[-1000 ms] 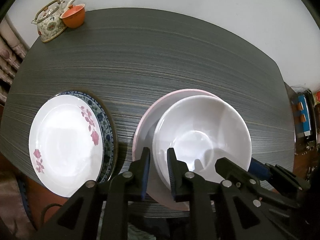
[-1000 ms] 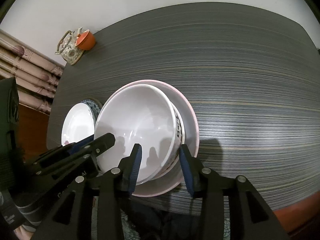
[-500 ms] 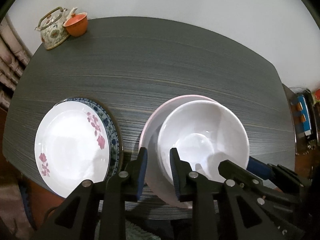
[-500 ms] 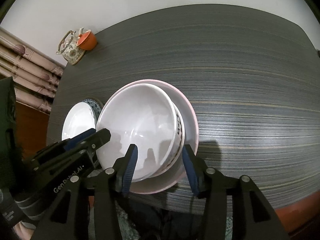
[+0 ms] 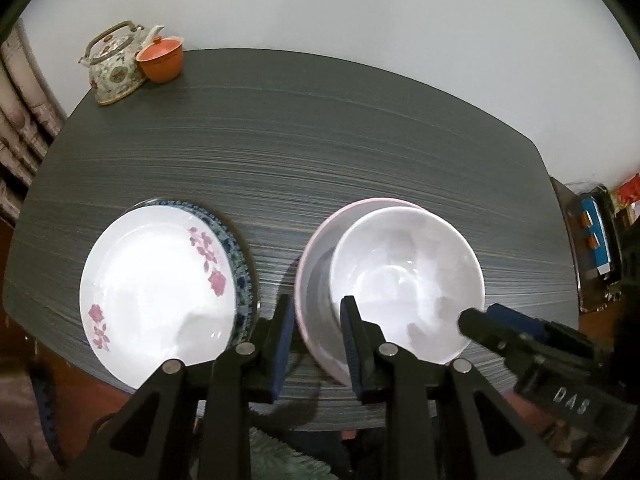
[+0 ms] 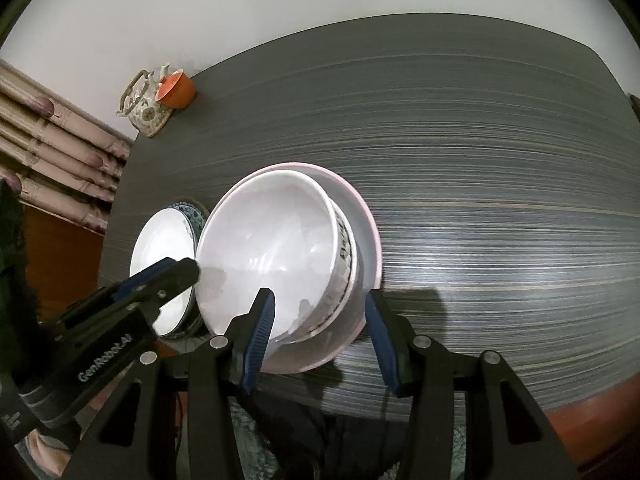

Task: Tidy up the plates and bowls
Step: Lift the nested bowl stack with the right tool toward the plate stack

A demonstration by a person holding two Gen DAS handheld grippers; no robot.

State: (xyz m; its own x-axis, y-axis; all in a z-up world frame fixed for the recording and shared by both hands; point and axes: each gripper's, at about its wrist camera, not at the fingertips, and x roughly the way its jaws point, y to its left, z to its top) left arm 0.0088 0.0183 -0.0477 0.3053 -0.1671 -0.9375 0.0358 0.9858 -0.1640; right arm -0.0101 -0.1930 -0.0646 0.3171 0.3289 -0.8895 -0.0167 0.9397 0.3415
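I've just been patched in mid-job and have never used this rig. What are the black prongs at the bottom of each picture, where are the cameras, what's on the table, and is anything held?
The prongs are two hand-held grippers; a person carries one in each hand. Each picture comes from a fisheye camera on one gripper, looking along its jaws.

On the dark table a white bowl is nested in a pink-rimmed bowl. Beside them, a white flowered plate lies on a blue-patterned plate. A teapot and an orange cup stand at the far corner.

The left gripper has the pink-rimmed bowl's edge between its jaws; the right gripper straddles both bowls' near edges. Both pairs of jaws have just been opening, with gaps showing beside the rims, so nothing seems held.
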